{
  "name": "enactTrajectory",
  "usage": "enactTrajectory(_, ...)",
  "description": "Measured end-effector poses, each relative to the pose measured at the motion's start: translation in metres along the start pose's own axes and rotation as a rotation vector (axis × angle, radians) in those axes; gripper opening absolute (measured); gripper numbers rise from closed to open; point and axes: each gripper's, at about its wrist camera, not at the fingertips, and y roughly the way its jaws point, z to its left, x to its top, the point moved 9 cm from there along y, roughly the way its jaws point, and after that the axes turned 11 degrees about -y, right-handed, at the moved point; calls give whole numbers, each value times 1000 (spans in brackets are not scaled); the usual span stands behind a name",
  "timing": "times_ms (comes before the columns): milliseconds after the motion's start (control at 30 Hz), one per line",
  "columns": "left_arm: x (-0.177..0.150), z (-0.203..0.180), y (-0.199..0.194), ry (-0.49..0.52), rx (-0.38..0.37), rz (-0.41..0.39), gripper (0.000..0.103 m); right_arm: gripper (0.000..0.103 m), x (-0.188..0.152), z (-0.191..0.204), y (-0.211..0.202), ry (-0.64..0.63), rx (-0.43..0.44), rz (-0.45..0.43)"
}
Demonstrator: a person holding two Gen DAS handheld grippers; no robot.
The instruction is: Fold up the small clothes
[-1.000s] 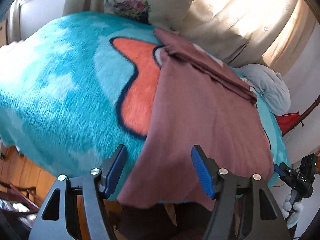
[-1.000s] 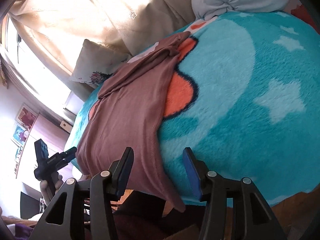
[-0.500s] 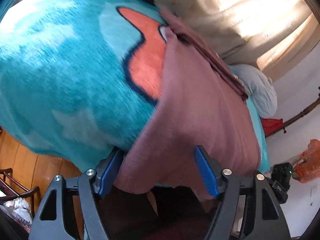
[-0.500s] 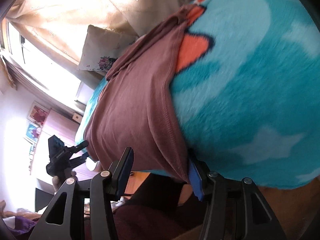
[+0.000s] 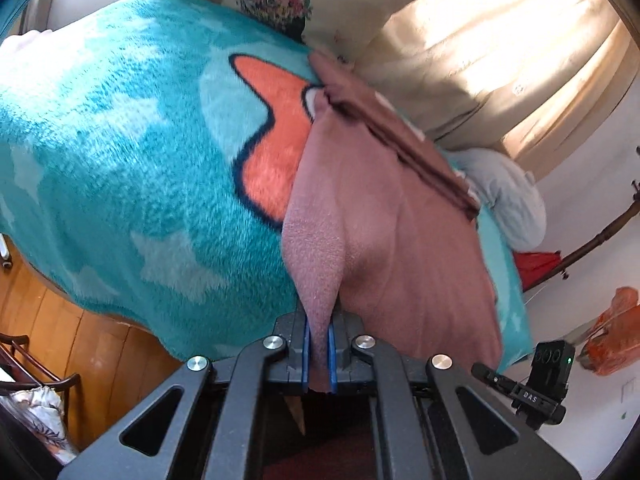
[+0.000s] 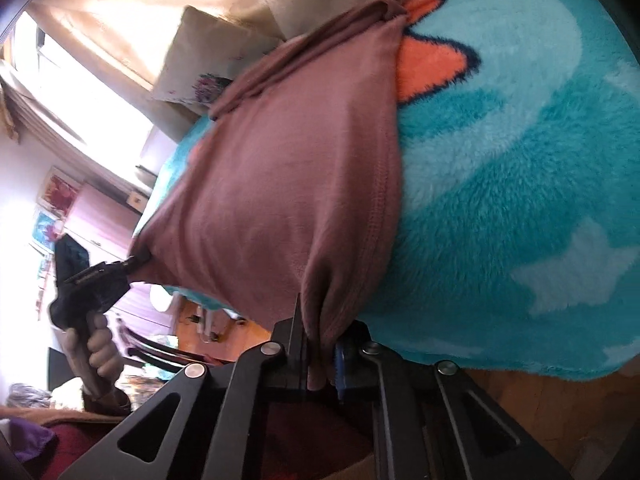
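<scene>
A dusty-pink garment (image 5: 392, 216) lies spread on a turquoise fleece blanket (image 5: 132, 168) on a bed, its near hem hanging over the bed's edge. My left gripper (image 5: 319, 350) is shut on the hem's left corner, the cloth pinched between the blue pads. My right gripper (image 6: 322, 354) is shut on the hem's right corner of the same garment (image 6: 288, 168). In the right wrist view the left gripper (image 6: 94, 280) shows at the far corner, held by a hand. The garment's far end is bunched in folds near the pillow.
A floral pillow (image 5: 304, 0) and beige curtains (image 5: 500, 48) stand behind the bed. A grey bundle (image 5: 508, 196) lies at the bed's far right. Wooden floor (image 5: 80, 344) runs below the bed edge. An orange bag (image 5: 612, 332) is at the right.
Both grippers were open around the hanging hem; now both have closed on the hem's corners and the cloth is drawn taut between them.
</scene>
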Motion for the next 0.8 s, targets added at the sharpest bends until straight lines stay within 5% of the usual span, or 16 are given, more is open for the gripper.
enactTrajectory(233, 1, -19, -35, 15, -68, -69, 6, 9, 19, 26, -37, 84, 286, -165)
enactTrajectory(433, -7, -39, -75, 68, -108, -150, 3, 9, 22, 57, -58, 10, 338, -213)
enactTrajectory(600, -15, -39, -96, 110, -105, -183, 2, 9, 12, 54, -76, -14, 325, -246)
enactTrajectory(700, -12, -26, -92, 106, -55, -192, 3, 9, 3, 32, -73, -8, 232, -225)
enactTrajectory(767, -12, -17, -86, 102, -22, -186, 10, 9, -4, 20, -59, 4, 182, -189)
enactTrajectory(800, -10, -12, -82, 96, -9, -180, 22, 11, -7, 15, -53, 7, 151, -172)
